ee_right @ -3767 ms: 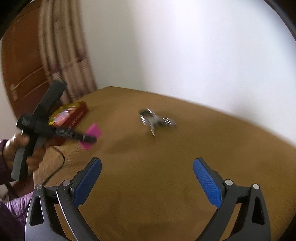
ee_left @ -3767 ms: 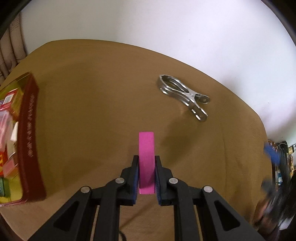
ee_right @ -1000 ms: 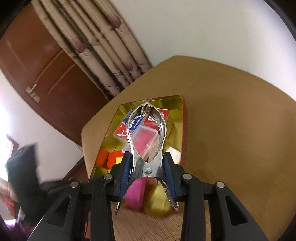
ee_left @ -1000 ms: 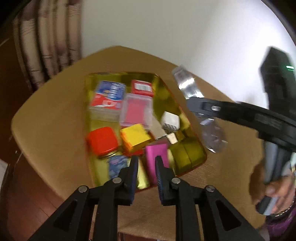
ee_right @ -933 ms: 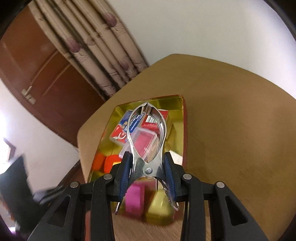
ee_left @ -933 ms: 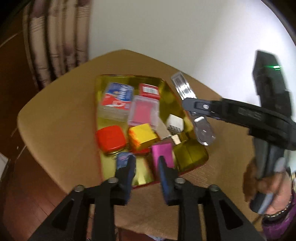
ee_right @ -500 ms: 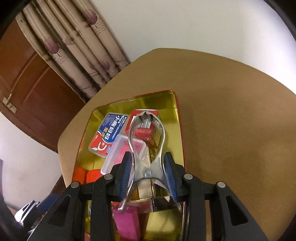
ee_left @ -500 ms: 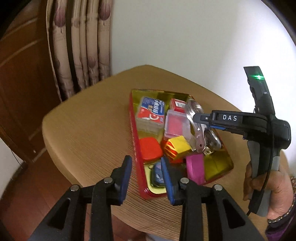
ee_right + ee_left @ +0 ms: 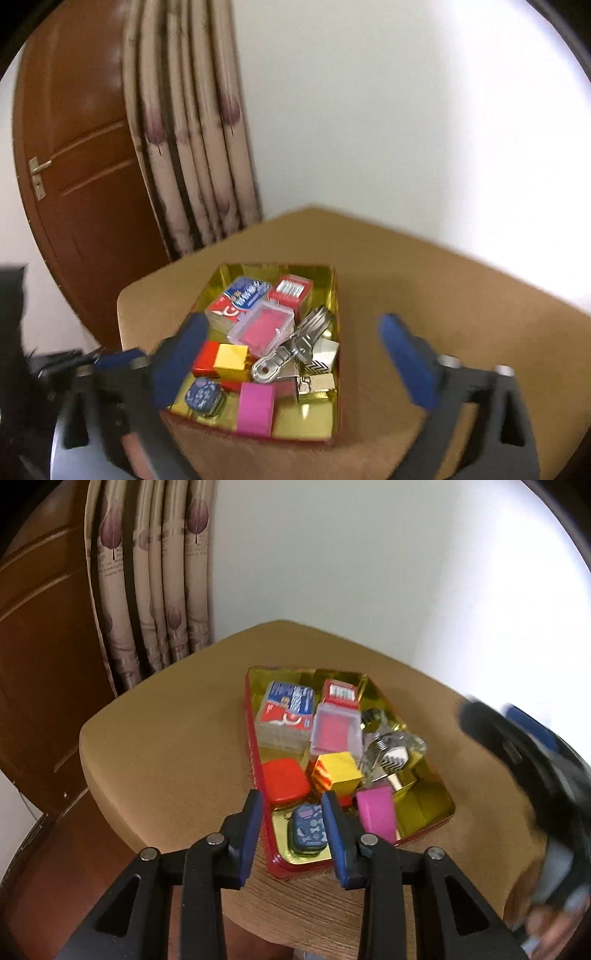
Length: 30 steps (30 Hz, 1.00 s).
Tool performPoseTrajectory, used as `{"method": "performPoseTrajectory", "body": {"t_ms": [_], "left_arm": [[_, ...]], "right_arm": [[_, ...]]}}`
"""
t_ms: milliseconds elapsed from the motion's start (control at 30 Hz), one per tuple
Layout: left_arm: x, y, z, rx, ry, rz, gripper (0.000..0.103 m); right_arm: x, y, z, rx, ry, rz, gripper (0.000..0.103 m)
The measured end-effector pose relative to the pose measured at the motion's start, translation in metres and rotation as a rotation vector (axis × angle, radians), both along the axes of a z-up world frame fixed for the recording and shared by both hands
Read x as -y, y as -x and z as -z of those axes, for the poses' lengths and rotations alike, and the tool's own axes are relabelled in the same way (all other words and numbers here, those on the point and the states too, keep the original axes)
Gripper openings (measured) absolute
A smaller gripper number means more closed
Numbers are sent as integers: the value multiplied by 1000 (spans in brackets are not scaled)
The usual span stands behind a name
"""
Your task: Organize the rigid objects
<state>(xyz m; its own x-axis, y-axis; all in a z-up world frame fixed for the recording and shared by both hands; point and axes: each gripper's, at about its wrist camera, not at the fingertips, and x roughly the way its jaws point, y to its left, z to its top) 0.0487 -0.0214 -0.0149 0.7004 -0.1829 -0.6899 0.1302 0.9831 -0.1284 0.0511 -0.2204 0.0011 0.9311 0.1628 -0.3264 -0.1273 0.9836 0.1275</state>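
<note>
A gold tray with red walls [image 9: 424,768] [image 9: 334,291] sits on the round wooden table. In it lie a pink block [image 9: 376,814] [image 9: 255,408], a metal clamp [image 9: 295,345] [image 9: 384,755], a red box, a yellow block, a clear case and card packs. My left gripper [image 9: 293,829] is open and empty, above the tray's near corner. My right gripper [image 9: 291,363] is wide open and empty, above the tray; it shows blurred in the left wrist view [image 9: 535,746].
A small blue patterned case [image 9: 307,829] lies in the tray's near corner, between my left fingers in view. The table [image 9: 166,746] ends close to the tray's left. A curtain [image 9: 192,147] and a wooden door [image 9: 81,155] stand behind.
My right gripper has opened and let the metal clamp go into the tray, then drawn back. My left gripper has opened wider and pulled back from the tray.
</note>
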Motion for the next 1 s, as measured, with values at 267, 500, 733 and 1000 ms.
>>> {"method": "performPoseTrajectory", "body": {"t_ms": [267,500,733,1000], "left_arm": [[0,18,-13,67,5,-14,33],[-2,39,-19,131,-60,-48,36],[-2,52,-25,160,-64,-58,36],[4,64,-32,212,-85,-32,36]], "right_arm": [[-18,47,4,61,144,161,102],[-14,67,12,24,90,244,102],[-24,85,12,31,126,268,102],[-23,102,2,60,119,291,102]]}}
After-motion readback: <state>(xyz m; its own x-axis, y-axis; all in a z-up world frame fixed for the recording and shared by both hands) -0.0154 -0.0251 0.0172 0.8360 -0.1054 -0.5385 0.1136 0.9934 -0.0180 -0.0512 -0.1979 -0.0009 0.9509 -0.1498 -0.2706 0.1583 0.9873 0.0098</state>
